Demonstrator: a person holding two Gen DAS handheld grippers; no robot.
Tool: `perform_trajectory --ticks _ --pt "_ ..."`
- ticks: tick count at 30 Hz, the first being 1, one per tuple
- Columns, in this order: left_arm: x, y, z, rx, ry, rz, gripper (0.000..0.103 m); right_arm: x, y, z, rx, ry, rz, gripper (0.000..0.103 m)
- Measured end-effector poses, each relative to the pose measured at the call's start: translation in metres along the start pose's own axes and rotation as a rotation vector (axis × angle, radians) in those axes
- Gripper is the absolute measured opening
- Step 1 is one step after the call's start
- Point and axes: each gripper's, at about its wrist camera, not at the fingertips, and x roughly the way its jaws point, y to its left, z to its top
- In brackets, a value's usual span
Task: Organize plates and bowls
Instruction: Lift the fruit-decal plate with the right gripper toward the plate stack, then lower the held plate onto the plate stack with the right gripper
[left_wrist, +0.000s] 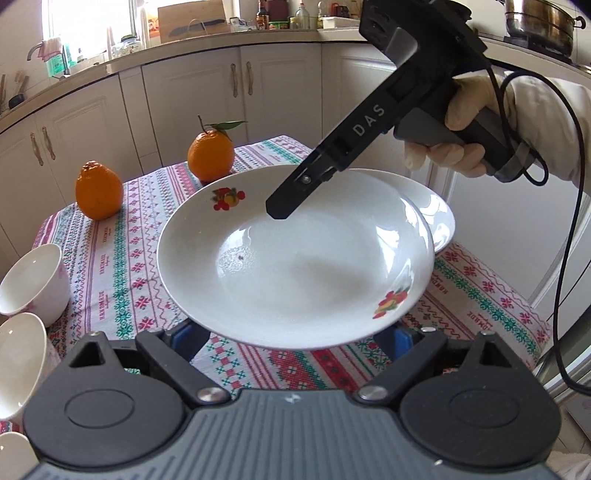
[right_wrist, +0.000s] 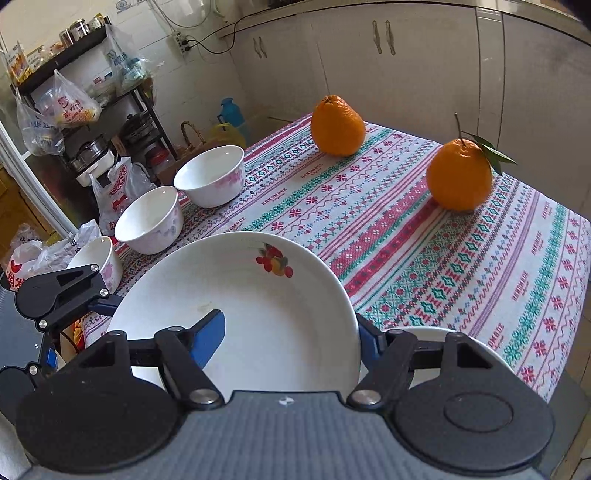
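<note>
Plate (left_wrist: 295, 266): white glazed ceramic, round and shallow-dished, glossy, with window glare. Two small fruit prints on the sloping wall, one far-left, one near-right in the left wrist view. Being round, it has no long axis. The hollow faces up, slightly tilted. It sits mid-table and looks raised off the cloth (left_wrist: 122, 266). Its right edge overlaps a second plate (left_wrist: 437, 221), plain white, lying at the right.

Right gripper (right_wrist: 290, 339): narrow, clamped on the plate's wall. The left blue pad is on the inner face and the right finger is outside the rim. A gloved hand (left_wrist: 461, 122) holds its grip.

Left gripper (left_wrist: 293, 334): jaws set wide, blue pads tucked under the near rim. Cannot tell whether they press on it.

Cloth: woven cotton look with red, green and white banded cross-stitch pattern.

Three bowls (right_wrist: 210, 177) in a row along the left edge: white porcelain, deep, with faint pink flower prints.

Two oranges (right_wrist: 338, 125) at the far side: pebbled skin, knobbed tops, well apart. The right one has a stalk and leaf.
</note>
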Motion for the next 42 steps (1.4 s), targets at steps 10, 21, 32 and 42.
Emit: perform_trajectory --ticks 10,21,32,42 --pt "0.02 -0.025 0.014 0.076 0.011 -0.091 0.094 -0.034 -0.019 -0.034 0.076 -0.035 -0.081 0.079" --pt "0.043 -0.039 0.03 0.11 0.026 -0.154 0.094 -0.055 -0.044 -0.061 0.146 -0.058 -0.14 0.081" --pt "0.053 -0.046 0.038 0.151 0.031 -0.157 0.094 -0.061 -0.059 -0.072 0.178 -0.079 -0.151 0.081" --pt "0.068 -0.048 0.044 0.172 0.048 -0.178 0.094 -0.061 -0.071 -0.083 0.212 -0.072 -0.172 0.081"
